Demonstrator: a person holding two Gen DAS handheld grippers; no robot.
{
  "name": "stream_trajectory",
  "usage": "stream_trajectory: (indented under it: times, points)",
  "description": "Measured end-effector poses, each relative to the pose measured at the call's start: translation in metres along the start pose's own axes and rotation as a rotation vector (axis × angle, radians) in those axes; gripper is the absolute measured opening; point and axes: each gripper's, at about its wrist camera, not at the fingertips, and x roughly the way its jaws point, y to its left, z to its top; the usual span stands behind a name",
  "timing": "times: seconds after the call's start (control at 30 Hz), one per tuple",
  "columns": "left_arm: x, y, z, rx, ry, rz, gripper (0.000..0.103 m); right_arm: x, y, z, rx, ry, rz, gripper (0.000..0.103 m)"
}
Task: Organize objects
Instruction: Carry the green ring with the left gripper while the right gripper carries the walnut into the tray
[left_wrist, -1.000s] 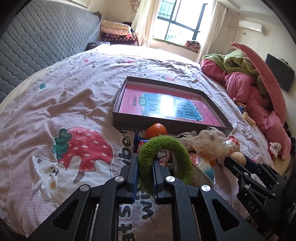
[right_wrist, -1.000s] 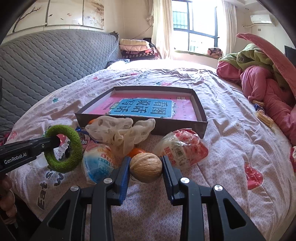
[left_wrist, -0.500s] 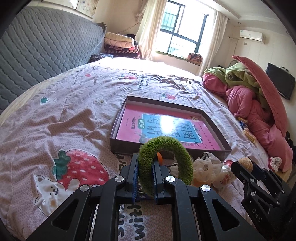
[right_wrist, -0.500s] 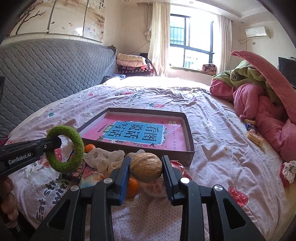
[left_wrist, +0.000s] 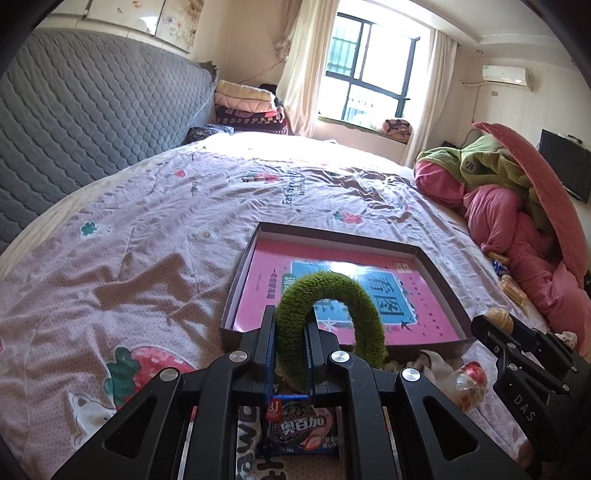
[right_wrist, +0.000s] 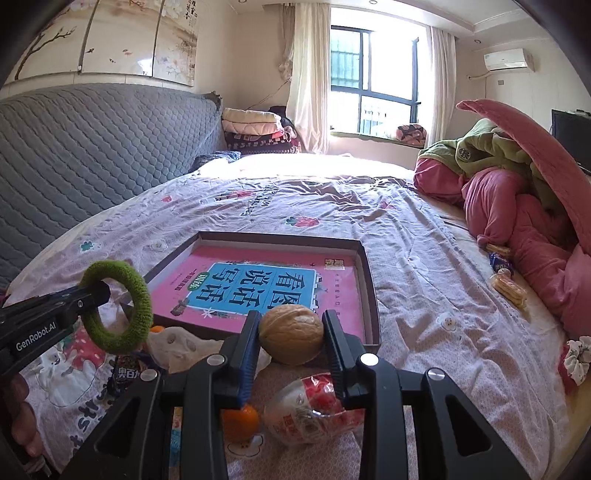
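My left gripper is shut on a fuzzy green ring, held in the air just before the near wall of a shallow brown box with a pink and blue book in it. In the right wrist view the ring hangs at the left, pinched by the left gripper. My right gripper is shut on a walnut, raised over the box's near edge. The walnut shows at the right of the left wrist view.
Below the grippers lie an orange, a red and white wrapped snack, a dark cookie packet and a crumpled plastic bag. Pink and green bedding is heaped at the right. A grey headboard runs along the left.
Both grippers have risen and moved forward toward the box, carrying the ring and the walnut. The pile of snacks has dropped lower in both views.
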Motion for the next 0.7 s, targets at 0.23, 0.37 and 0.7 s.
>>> stream_trajectory:
  times: [0.23, 0.37, 0.7]
  points:
    - [0.024, 0.003, 0.012, -0.005, 0.011, 0.024, 0.012, 0.023, -0.006, 0.008, -0.002, 0.021, -0.017, 0.034]
    - [0.039, 0.003, 0.014, -0.015, 0.020, 0.025, 0.012, 0.035, -0.008, 0.012, 0.000, 0.034, -0.018, 0.034]
    - [0.065, 0.007, 0.028, -0.034, 0.007, 0.031, 0.012, 0.068, -0.011, 0.023, 0.014, 0.075, -0.020, 0.034]
